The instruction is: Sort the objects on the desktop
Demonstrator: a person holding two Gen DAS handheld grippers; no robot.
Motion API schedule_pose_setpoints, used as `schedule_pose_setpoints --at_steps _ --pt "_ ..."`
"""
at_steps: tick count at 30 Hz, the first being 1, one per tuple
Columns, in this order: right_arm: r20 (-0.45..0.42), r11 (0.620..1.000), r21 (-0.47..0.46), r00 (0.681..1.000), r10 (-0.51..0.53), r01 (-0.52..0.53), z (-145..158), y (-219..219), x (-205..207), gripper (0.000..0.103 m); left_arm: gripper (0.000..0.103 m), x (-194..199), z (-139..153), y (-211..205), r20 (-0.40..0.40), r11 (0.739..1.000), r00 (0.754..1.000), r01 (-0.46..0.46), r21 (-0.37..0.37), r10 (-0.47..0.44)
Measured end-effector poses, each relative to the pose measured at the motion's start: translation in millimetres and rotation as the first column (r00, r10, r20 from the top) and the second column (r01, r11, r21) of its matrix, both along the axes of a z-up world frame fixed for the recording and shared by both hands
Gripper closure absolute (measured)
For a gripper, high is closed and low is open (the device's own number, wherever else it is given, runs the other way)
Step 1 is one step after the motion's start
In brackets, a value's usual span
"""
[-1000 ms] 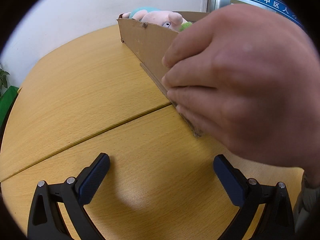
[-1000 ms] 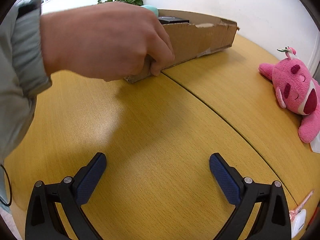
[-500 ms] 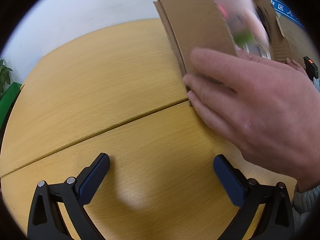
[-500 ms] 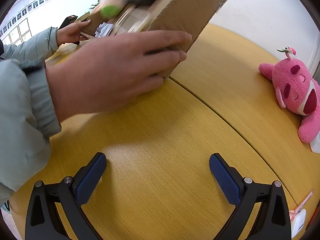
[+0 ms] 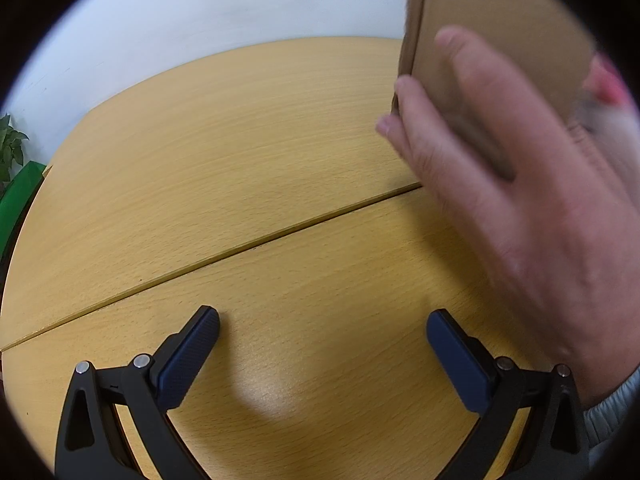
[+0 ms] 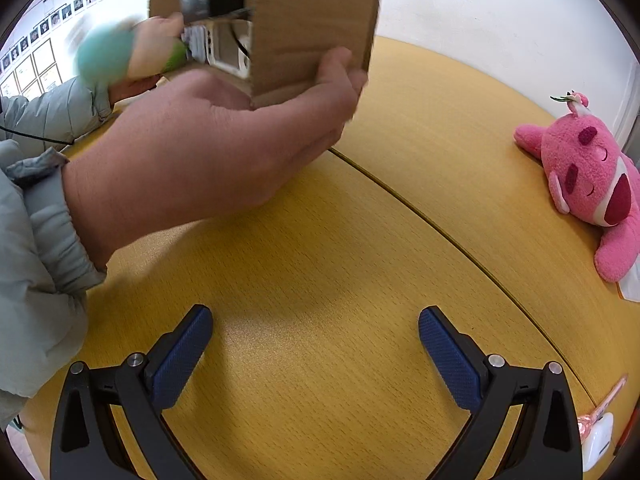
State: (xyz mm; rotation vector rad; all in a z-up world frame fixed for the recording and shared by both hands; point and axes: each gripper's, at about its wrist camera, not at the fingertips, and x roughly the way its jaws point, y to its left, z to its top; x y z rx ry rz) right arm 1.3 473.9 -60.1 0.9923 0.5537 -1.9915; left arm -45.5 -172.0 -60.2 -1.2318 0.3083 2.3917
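Tipped up on end above the middle of the yellow wooden counter: brown cardboard box, gripped at its lower edge by a bare hand in a pale green sleeve, palm cupped beneath, fingers flat against the box's side. Blurred at the box's open side, a teal-and-pink plush toy; lying near the counter's right edge, a pink plush bear. Low over the counter, left tool and right tool, both spread wide, pinching nothing.
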Motion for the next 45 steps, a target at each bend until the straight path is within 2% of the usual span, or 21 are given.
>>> schedule_pose_setpoints --at_steps 17,23,41,45 --pt "0.003 1.000 0.002 1.000 -0.023 0.023 17 -1 -2 0.000 0.000 -13 0 -3 0.001 1.000 1.000 -0.002 -0.001 0.002" --pt "0.005 1.000 0.001 1.000 -0.024 0.024 6 -5 -3 0.000 0.000 -23 -1 -6 0.000 1.000 1.000 -0.005 -0.001 0.005" --pt "0.005 1.000 0.002 1.000 -0.028 0.028 23 -14 -15 0.000 0.000 -67 -2 -10 0.002 1.000 1.000 -0.009 -0.002 0.009" --pt "0.005 1.000 0.002 1.000 -0.028 0.028 25 -15 -17 0.000 0.000 -57 -1 -11 0.000 1.000 1.000 -0.008 -0.002 0.008"
